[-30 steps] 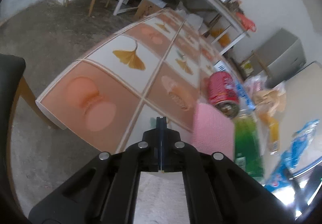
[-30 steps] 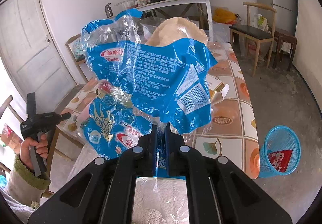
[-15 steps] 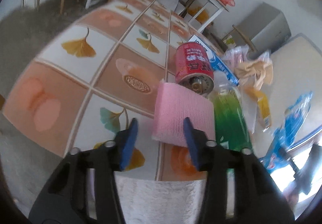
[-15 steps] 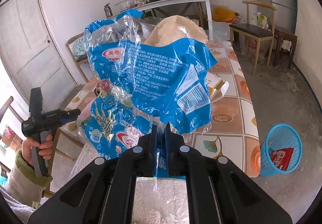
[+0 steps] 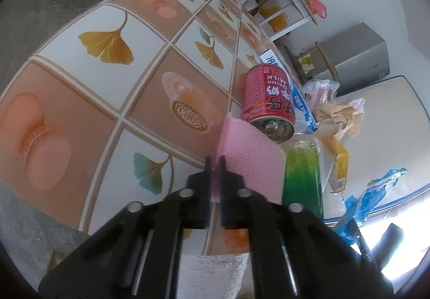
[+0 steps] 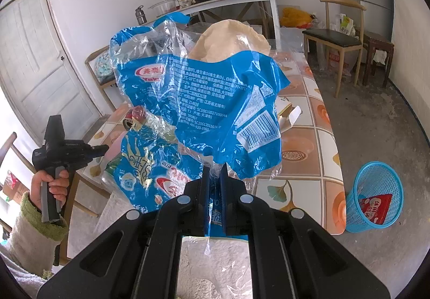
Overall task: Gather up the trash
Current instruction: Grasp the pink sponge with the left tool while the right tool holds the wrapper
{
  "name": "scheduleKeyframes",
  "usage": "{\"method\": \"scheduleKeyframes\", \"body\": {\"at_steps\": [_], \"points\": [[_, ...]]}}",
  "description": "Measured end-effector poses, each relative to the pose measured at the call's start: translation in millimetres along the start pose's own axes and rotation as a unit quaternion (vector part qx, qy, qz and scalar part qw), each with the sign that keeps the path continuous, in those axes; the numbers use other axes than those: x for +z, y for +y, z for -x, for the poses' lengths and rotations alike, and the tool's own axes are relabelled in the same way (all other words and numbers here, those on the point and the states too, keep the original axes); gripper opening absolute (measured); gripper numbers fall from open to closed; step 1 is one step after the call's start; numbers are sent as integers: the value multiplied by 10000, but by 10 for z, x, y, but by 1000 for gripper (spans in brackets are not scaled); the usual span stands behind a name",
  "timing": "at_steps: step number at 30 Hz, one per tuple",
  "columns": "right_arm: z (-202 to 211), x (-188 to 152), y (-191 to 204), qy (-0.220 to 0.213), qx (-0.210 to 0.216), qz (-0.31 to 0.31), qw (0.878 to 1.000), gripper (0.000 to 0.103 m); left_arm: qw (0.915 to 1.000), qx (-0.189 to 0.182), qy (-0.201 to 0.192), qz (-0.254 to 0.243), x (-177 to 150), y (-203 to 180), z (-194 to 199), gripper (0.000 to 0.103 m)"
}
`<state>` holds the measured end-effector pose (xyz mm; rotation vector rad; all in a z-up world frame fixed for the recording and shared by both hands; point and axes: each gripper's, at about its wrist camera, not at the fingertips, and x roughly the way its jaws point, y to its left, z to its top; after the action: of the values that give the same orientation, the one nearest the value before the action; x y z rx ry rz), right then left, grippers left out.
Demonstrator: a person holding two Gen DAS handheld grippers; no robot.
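Observation:
My left gripper is shut on the near corner of a pink sponge cloth lying on the patterned table. A red milk can lies on its side just behind the cloth, with a green bottle to its right. My right gripper is shut on a blue plastic bag and holds it up above the table; a pale flat bread shows through its top. The left gripper also shows in the right wrist view, at the pink cloth.
A blue mesh waste basket with a red wrapper in it stands on the floor right of the table. A torn carton, a yellow box and crumpled bags lie on the table. Chairs stand around it.
My left gripper opened, moved onto the pink cloth and closed on its corner. My right gripper holds the blue bag almost still.

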<state>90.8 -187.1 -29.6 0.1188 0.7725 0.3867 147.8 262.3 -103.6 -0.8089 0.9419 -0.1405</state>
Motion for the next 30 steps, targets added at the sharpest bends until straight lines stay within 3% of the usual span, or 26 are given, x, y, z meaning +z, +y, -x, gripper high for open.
{"method": "scheduleKeyframes", "body": {"at_steps": [7, 14, 20, 24, 30], "points": [[0, -5, -15, -7, -5, -19, 10000, 7, 9999, 79, -54, -58, -22, 5, 15, 0], [-3, -7, -21, -13, 6, -15, 10000, 7, 9988, 319, -353, -150, -49, -8, 131, 0], [-8, 7, -27, 2, 24, -30, 10000, 7, 9945, 611, -807, 254, -97, 221, 438, 0], [-25, 17, -32, 8, 68, -43, 10000, 7, 9832, 1129, -1346, 500, -201, 353, 685, 0], [-27, 25, -51, -2, 115, -61, 9999, 7, 9804, 1203, -1314, 842, -440, 376, 803, 0]]}}
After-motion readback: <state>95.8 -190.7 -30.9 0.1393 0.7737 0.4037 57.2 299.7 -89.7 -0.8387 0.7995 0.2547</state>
